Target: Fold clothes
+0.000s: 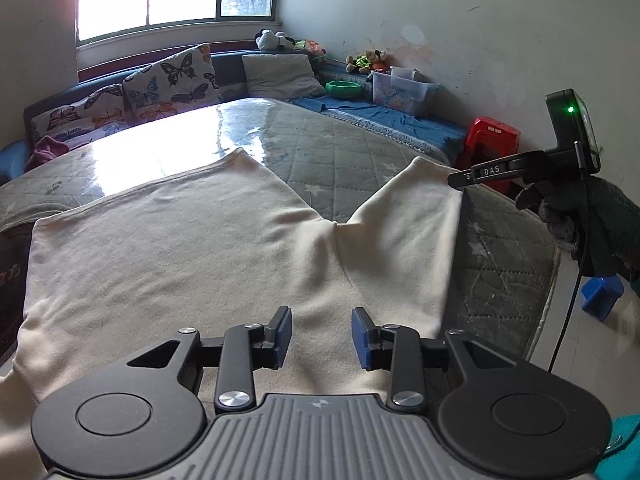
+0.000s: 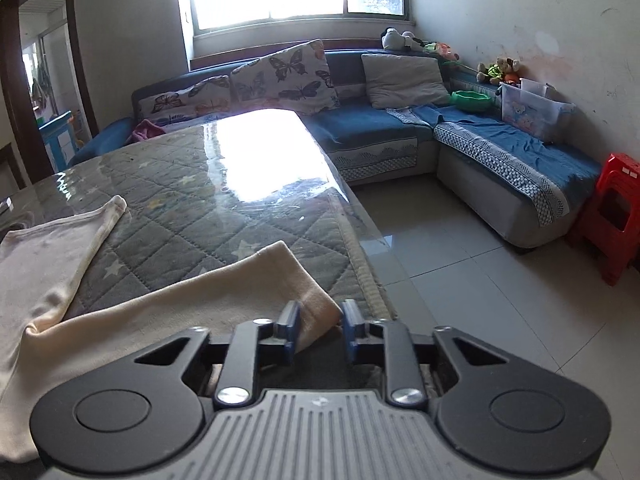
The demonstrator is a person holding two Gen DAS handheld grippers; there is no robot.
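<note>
Sunlight from the far window glares off the quilted grey table (image 1: 320, 148) under my left wrist camera. On it lies a cream pair of trousers (image 1: 180, 248), legs forking away from me. My left gripper (image 1: 321, 336) hovers over the near cloth, fingers spread, pinching nothing. At the right leg's far end I see my right gripper (image 1: 460, 179) at the hem.

Beyond the table in the right wrist view stands a blue sofa (image 2: 380, 128), with a red stool (image 2: 612, 216) right. My right gripper (image 2: 320, 330) has fingers spread around the hem corner of the trousers (image 2: 192, 308), not clamped.
</note>
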